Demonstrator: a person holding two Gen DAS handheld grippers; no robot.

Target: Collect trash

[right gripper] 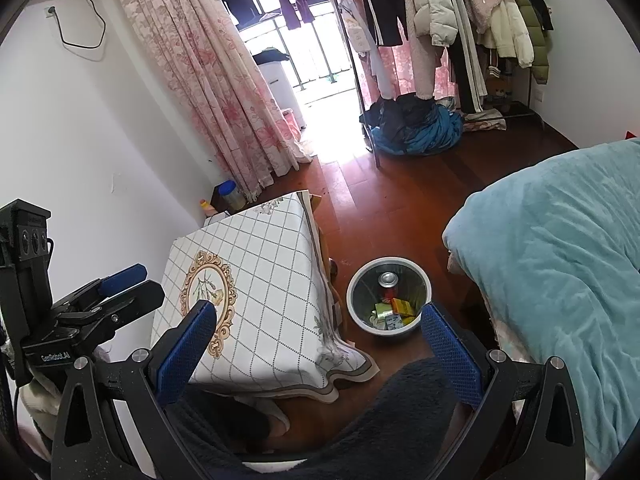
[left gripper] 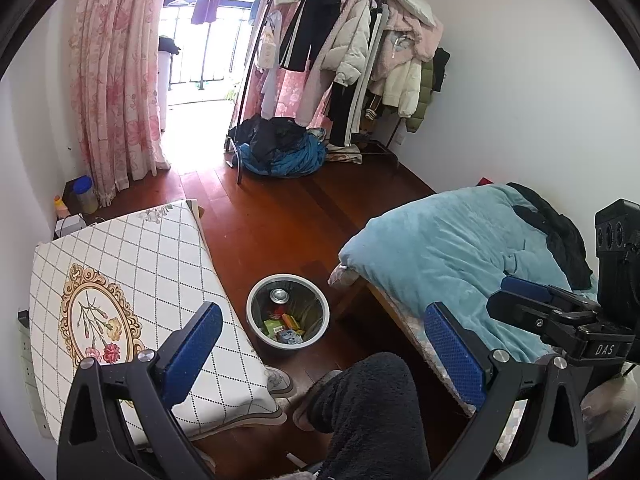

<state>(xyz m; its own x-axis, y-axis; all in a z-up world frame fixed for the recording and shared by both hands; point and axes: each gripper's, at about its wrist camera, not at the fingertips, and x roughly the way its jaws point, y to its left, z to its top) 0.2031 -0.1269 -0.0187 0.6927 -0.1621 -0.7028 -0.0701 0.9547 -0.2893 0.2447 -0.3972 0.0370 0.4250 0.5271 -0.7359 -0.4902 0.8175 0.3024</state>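
Observation:
A round grey trash bin [left gripper: 256, 336] stands on the wooden floor between the small table and the bed; it also shows in the right wrist view [right gripper: 356, 312]. Inside it lie a can [left gripper: 279, 295], a green packet [left gripper: 273, 326] and other coloured wrappers [right gripper: 402, 307]. My left gripper [left gripper: 320, 344] is open and empty, held above the bin and my knee. My right gripper [right gripper: 318, 340] is open and empty too; it shows at the right edge of the left wrist view [left gripper: 520, 300]. The left gripper shows at the left edge of the right wrist view [right gripper: 120, 280].
A small table with a white checked cloth [left gripper: 140, 272] stands left of the bin. A bed with a blue blanket [left gripper: 448, 248] is on the right. My dark-trousered knee [left gripper: 372, 408] is below. A clothes rack [left gripper: 352, 48], a pile of clothes [left gripper: 280, 148] and pink curtains [left gripper: 116, 92] are at the back.

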